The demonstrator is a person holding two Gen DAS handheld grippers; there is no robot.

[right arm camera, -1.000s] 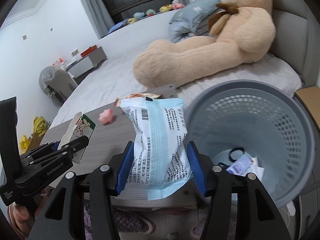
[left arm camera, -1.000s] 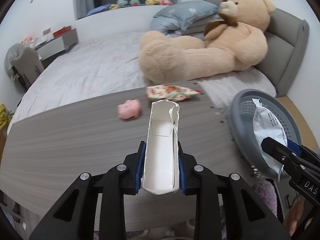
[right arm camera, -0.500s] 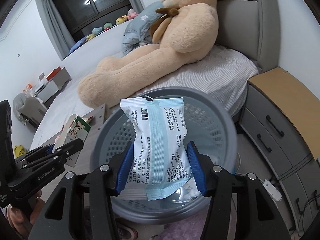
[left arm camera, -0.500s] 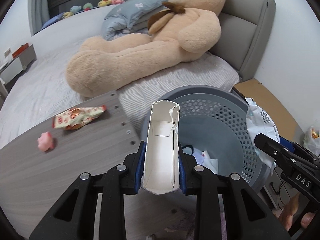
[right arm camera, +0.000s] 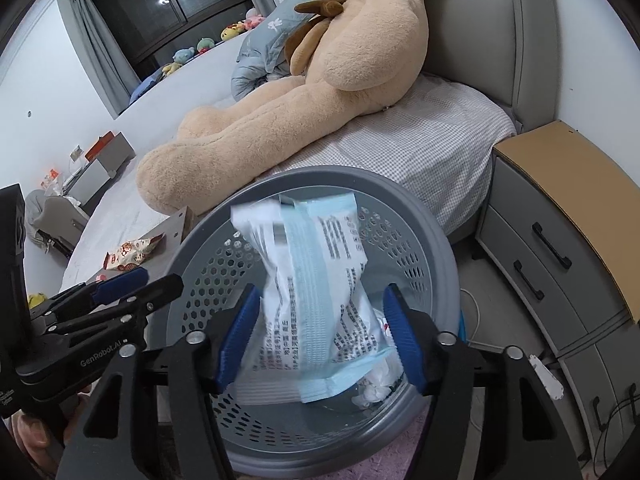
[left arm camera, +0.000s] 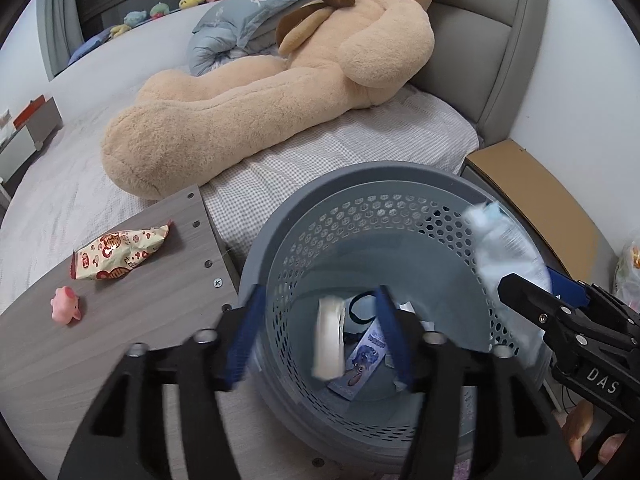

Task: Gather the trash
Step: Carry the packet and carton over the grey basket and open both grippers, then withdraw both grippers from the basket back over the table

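Observation:
A grey perforated trash basket stands beside the wooden table. My left gripper is open above it; the white carton is loose between the jaws, blurred, inside the basket. My right gripper is open over the basket; the white and blue packet hangs free between the jaws, blurred. A red-patterned snack wrapper and a small pink toy lie on the table.
The wooden table lies left of the basket. A bed with a big teddy bear is behind. A nightstand stands right of the basket. Other trash lies on the basket floor.
Both grippers have opened over the basket. The carton has left the left jaws and the packet has left the right jaws; both are falling.

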